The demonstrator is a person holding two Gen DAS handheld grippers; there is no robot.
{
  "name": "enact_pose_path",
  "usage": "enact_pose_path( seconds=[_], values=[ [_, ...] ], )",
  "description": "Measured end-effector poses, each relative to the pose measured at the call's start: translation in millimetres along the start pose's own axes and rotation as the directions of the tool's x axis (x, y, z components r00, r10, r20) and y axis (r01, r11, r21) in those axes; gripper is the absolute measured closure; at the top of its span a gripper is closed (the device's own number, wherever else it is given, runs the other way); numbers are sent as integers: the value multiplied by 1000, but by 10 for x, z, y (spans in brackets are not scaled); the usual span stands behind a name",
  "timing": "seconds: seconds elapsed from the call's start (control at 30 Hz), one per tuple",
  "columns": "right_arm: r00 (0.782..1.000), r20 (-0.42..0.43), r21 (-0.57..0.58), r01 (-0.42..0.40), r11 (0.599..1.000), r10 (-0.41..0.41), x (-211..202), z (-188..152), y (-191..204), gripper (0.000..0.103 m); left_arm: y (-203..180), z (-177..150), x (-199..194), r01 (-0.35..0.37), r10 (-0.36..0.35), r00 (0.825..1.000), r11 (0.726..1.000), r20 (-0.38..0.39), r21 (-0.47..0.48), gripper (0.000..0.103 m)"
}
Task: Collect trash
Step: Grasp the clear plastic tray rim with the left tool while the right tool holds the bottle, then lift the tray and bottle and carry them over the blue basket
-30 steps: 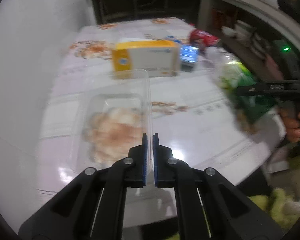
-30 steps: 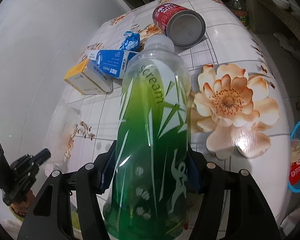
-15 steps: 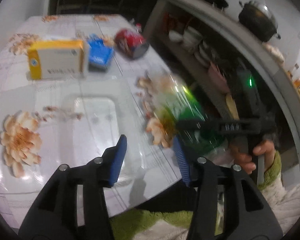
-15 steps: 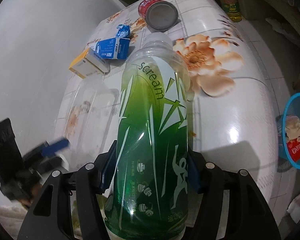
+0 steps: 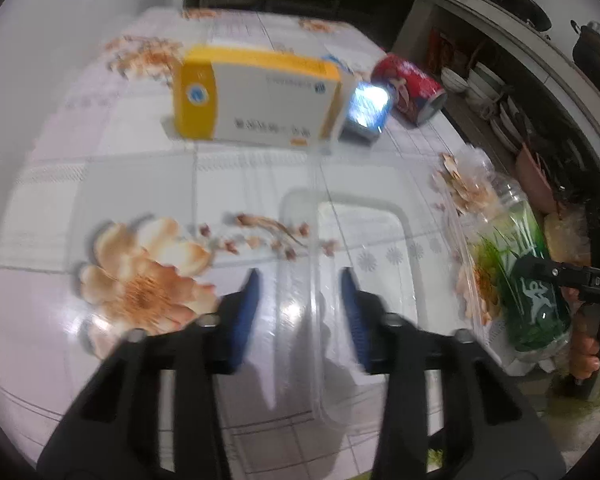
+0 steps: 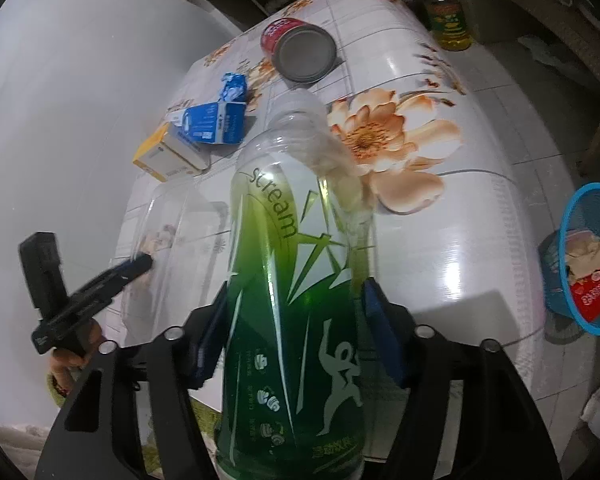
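My left gripper [image 5: 300,308] is open, its blue pads on either side of the upright wall of a clear plastic clamshell container [image 5: 364,264] lying on the floral table. It also shows in the right wrist view [image 6: 168,232]. My right gripper [image 6: 296,336] is shut on a green "Scream" plastic bottle [image 6: 296,280], held over the table's near edge; the bottle shows at the right in the left wrist view [image 5: 528,276]. A yellow and white box [image 5: 256,100], a blue carton [image 6: 212,124] and a red can [image 6: 300,50] lie farther back.
The table [image 6: 440,240] has a glossy floral cloth and meets a white wall on the left. A blue mesh basket [image 6: 592,256] holding wrappers stands on the floor to the right. An oil bottle [image 6: 446,16] stands beyond the table. Shelves with dishes [image 5: 496,96] line the right side.
My left gripper was shut on the clamshell's wall a second ago; it opened and swung about, and now straddles that wall. My right gripper drew back from the table with the bottle.
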State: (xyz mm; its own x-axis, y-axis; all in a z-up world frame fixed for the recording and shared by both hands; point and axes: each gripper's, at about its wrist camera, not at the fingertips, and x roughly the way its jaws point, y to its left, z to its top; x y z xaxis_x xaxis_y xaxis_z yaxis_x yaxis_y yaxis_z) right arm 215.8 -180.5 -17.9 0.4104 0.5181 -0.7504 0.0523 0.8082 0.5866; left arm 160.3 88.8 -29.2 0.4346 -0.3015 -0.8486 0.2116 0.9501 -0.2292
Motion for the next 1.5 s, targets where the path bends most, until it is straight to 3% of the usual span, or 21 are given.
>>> enact_pose_path(
  seconds=[0.1,0.3,0.4,0.67,1.2,1.5],
  values=[
    [1000,2,5,3,1000,-3,-10,-8,0,45,-49,-102,-44,20,-20,1000,1000,-16,14,92],
    [999,-31,1,6,1000,-6,-60,-135,31,45,-179,-360,-162,116,-116,989,993,-91,-6,91],
    [999,-51,-9,0,1000,-1,-66,-206,60,45,-210,-419,-221,142,-142,986,990,-91,-4,91],
    [999,-28,-21,24,999,-25,-91,-170,107,41,-211,-254,-158,67,-66,997,998,-43,19,87],
    [999,-39,2,17,1000,-17,6,-70,112,40,-431,-292,78,-80,84,996,989,-25,126,87],
    [999,-44,17,4,1000,-3,15,-82,105,41,-481,-308,63,-105,106,994,984,-1,146,96]
  ],
)
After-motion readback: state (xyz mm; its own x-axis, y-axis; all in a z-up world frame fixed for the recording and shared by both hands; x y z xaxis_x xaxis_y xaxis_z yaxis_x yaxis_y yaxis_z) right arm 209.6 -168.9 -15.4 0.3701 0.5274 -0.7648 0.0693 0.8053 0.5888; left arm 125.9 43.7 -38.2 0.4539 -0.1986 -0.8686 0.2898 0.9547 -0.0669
